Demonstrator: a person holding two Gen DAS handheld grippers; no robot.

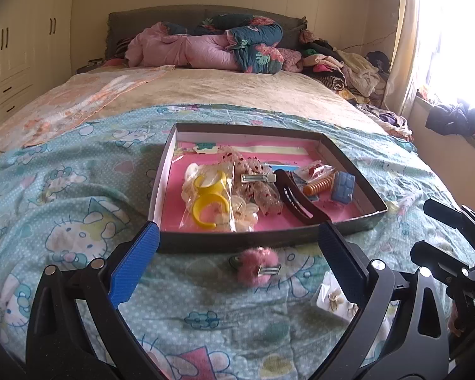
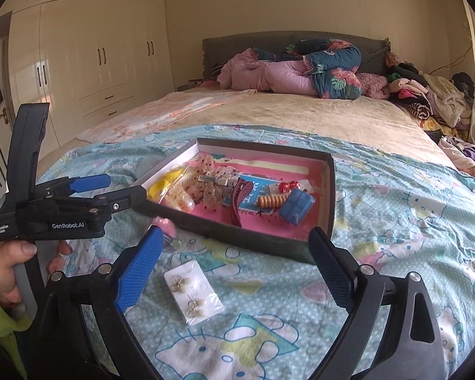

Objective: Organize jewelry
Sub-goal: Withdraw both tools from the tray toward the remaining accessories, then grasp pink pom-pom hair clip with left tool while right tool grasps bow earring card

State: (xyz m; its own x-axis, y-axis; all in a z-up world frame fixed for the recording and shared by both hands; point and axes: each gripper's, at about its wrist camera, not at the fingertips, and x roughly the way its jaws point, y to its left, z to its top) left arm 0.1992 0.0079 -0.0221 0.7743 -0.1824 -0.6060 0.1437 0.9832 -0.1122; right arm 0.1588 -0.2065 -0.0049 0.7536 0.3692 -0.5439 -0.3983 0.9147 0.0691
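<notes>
Both grippers hang spread and empty, short of the tray on the bed.

The left gripper (image 1: 239, 240) faces the pink pom-pom hair clip (image 1: 259, 267), the right gripper (image 2: 236, 247) the earring card (image 2: 193, 291); both pieces lie on the quilt (image 1: 63, 190) just outside the shallow box (image 1: 376, 215), probably next to go in with the rest.

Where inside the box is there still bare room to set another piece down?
The box has a bare pink strip along its near wall, in front of the blue case. Its left and middle are crowded: yellow rings, brown clip. The pink clip and earring card lie outside.
</notes>
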